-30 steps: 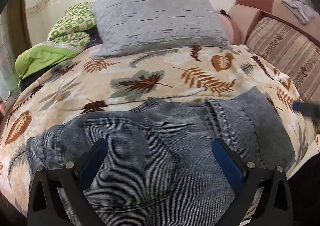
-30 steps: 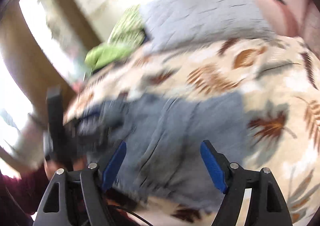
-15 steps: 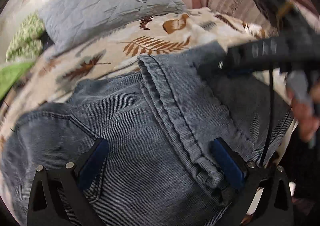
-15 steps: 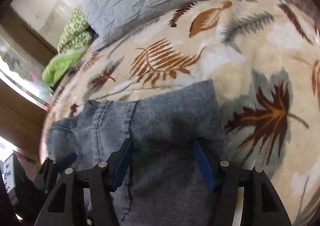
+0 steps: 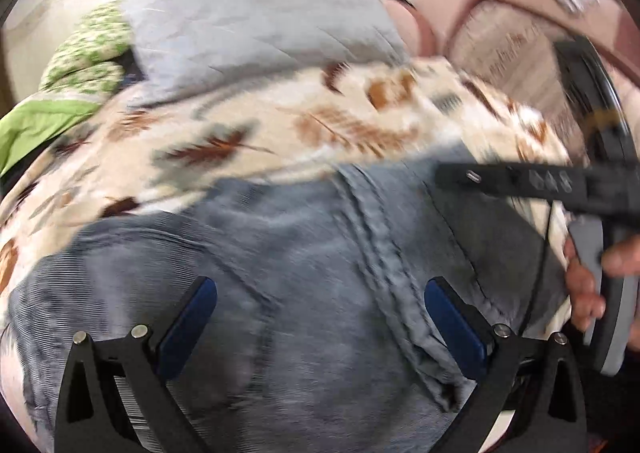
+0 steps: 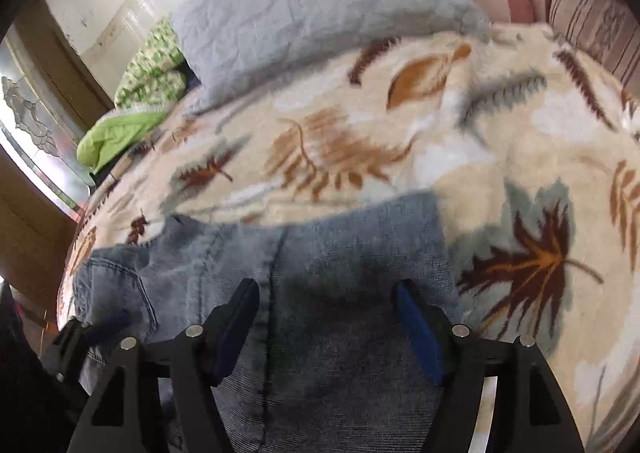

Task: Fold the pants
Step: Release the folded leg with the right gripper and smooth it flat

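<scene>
Both claws spread over jeans (image 5: 312,293): left claw (image 5: 320,317), right claw (image 6: 328,313); jeans lie crosswise on blanket (image 6: 460,141).

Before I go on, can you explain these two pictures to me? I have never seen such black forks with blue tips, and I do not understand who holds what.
No robot is here. A person holds one hand-held gripper in each hand, and a camera on each looks forward along its two blue-padded fingers. One picture is from the left hand-held gripper, the other from the right hand-held gripper. Below them, jeans lie on a leaf-patterned blanket, with a grey pillow behind. In the left picture, the right tool and the person's hand appear at the right edge. Both grippers stand open over the denim. Their pads do not press on it, so nothing is held.
</scene>
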